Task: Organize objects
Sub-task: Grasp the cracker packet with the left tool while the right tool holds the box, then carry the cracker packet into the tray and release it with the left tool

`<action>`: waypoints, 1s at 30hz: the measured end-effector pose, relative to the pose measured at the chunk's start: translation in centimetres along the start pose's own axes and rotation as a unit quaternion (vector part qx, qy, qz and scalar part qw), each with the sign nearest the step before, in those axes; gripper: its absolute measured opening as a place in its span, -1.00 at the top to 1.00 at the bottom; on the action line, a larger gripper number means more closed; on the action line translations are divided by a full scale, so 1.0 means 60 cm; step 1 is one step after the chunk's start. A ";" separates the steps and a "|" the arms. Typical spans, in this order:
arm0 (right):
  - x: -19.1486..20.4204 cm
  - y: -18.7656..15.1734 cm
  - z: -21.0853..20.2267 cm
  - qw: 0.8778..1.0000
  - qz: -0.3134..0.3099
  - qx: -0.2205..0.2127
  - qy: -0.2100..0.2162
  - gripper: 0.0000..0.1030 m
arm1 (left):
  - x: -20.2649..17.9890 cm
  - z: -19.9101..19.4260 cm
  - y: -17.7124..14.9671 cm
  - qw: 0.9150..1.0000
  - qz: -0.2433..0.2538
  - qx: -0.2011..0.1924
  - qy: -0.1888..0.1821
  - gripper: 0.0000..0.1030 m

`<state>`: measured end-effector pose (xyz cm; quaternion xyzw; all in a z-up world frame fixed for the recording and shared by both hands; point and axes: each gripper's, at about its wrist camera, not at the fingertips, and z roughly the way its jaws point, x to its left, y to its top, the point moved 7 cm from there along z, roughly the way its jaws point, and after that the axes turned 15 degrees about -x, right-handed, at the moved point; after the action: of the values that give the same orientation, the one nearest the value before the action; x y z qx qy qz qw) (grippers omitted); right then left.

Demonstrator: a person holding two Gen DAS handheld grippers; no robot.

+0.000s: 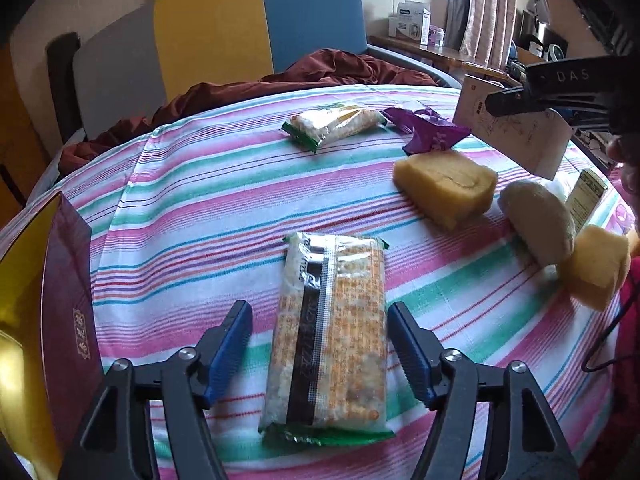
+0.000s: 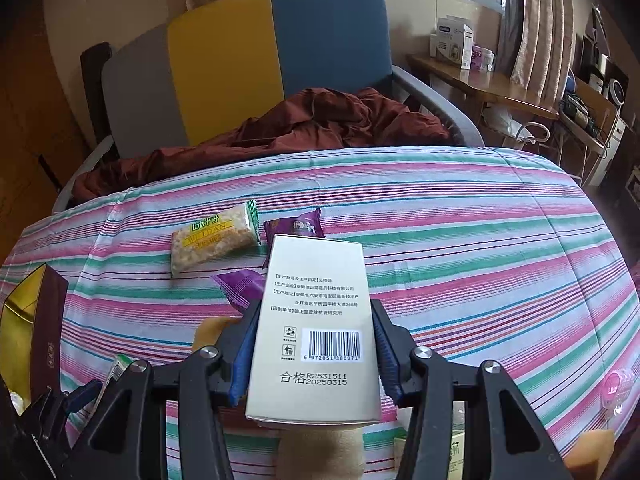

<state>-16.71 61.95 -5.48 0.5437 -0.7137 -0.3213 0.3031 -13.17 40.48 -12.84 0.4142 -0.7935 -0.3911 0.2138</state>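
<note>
1. Left wrist view: left gripper (image 1: 320, 354) hangs low over the striped cloth (image 1: 192, 216), jaws parted wide, a rice-cracker pack (image 1: 330, 340) lying lengthwise between them. Blue pads (image 1: 230, 350) stand clear of the wrapper on both sides; nothing held.
2. Same view, other items: second cracker pack (image 1: 334, 124) at 12 o'clock, far side of cloth; purple wrapper (image 1: 432, 130) at 1 o'clock, just beside it; yellow cake slice (image 1: 446, 186) at 2 o'clock; brown bun (image 1: 538, 228) and a second cake piece (image 1: 598, 270) at 3 o'clock, touching each other.
3. Maroon-and-gold box (image 1: 66, 312) stands at 9 o'clock, near the left jaw.
4. Right wrist view: right gripper (image 2: 314, 354) is clamped on a pale carton (image 2: 316, 320), barcode face toward cam, pads pressing its long edges. Carton is lifted off the cloth, over the bun and purple wrappers.
5. Step in hand (judgement): left side looks either just about to take the cracker pack or just done setting it down; frames alone don't settle which. Right side is mid-carry w/ the carton.
6. Next move (judgement): if picking, left jaws need to close squarely on the pack's long sides, soft squeeze, since the wrapper is slippery and contents brittle. Right needs a free spot for the carton, clear of the snacks under it; 3 o'clock on the cloth looks barest.
</note>
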 end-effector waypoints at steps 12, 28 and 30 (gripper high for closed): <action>0.002 -0.005 0.008 1.000 -0.019 0.008 -0.012 0.00 | -0.010 -0.010 -0.001 0.999 0.021 -0.033 0.003 0.04; -0.013 -0.018 0.019 0.999 -0.023 0.026 -0.033 0.00 | 0.061 -0.147 0.032 0.998 -0.050 -0.041 -0.015 0.04; -0.012 -0.018 0.018 0.999 -0.025 0.024 -0.033 0.00 | 0.111 -0.188 0.052 0.997 -0.064 -0.052 -0.005 0.04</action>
<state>-16.75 62.56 -7.04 0.5572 -0.7174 -0.3292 0.2579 -10.96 31.07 -3.44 0.4508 -0.7446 -0.4472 0.2059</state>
